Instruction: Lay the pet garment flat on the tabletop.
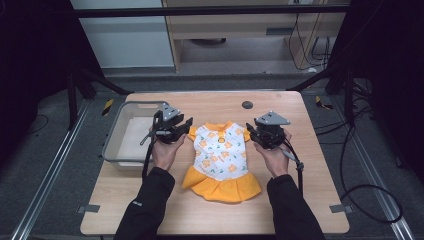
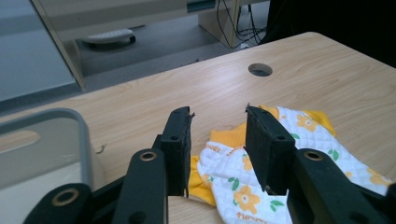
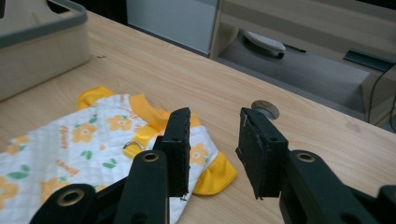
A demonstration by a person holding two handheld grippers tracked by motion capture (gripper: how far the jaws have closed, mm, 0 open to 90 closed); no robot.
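Pre-grasp on the dress [image 1: 221, 157], flat on the table [image 1: 310, 200] between both tools; left gripper [image 2: 218, 140] spread over its near sleeve; right gripper [image 3: 214, 144] spread above the opposite sleeve; likely next: lower, pinch each.

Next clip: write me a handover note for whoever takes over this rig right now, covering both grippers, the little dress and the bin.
Left gripper: jaws open, holding nothing, at the dress's left sleeve end.
Right gripper: jaws open, holding nothing, at the right sleeve end.
Dress: white with orange flowers, orange skirt and trim, lying flat on the table between the grippers, neck end away from the person.
Grey bin: on the table left of the dress.
Done: the dress is spread out flat.
Left: nothing is gripped yet. Likely next is closing on each sleeve, but whether to fold or bin it I cannot tell.
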